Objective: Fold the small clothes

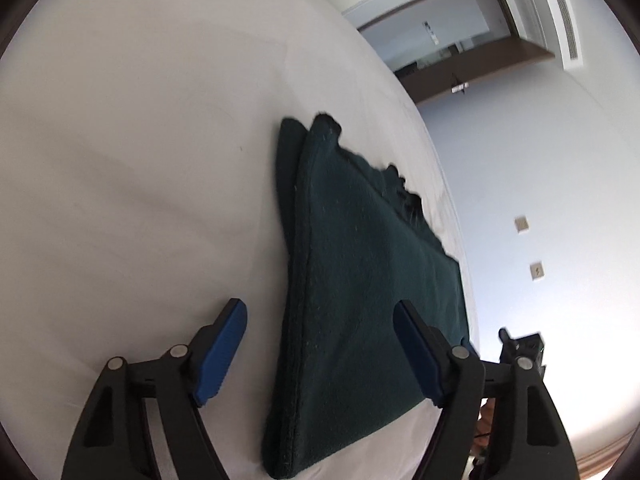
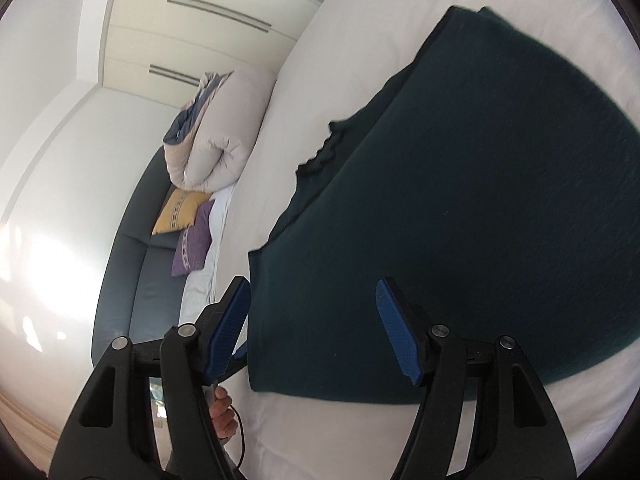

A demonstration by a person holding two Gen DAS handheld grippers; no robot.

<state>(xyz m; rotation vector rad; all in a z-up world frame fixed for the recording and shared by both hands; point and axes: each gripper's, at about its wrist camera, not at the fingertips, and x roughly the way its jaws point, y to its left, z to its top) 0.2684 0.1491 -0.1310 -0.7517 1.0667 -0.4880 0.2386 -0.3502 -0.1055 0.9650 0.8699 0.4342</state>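
A dark green knitted garment (image 1: 360, 280) lies folded flat on the white bed (image 1: 140, 160), with a doubled edge along its left side. My left gripper (image 1: 320, 352) is open and empty, its blue pads either side of the garment's near edge, just above it. In the right wrist view the same garment (image 2: 460, 220) spreads across the bed (image 2: 360, 40). My right gripper (image 2: 314, 328) is open and empty, over the garment's near left corner. The other gripper's blue tip (image 2: 240, 354) shows just behind its left finger.
A rolled duvet (image 2: 216, 132) lies at the far end of the bed. A dark sofa (image 2: 132, 280) with a yellow cushion (image 2: 180, 210) and a purple cushion (image 2: 192, 246) stands beside the bed. A wardrobe (image 2: 200, 20) and walls lie beyond.
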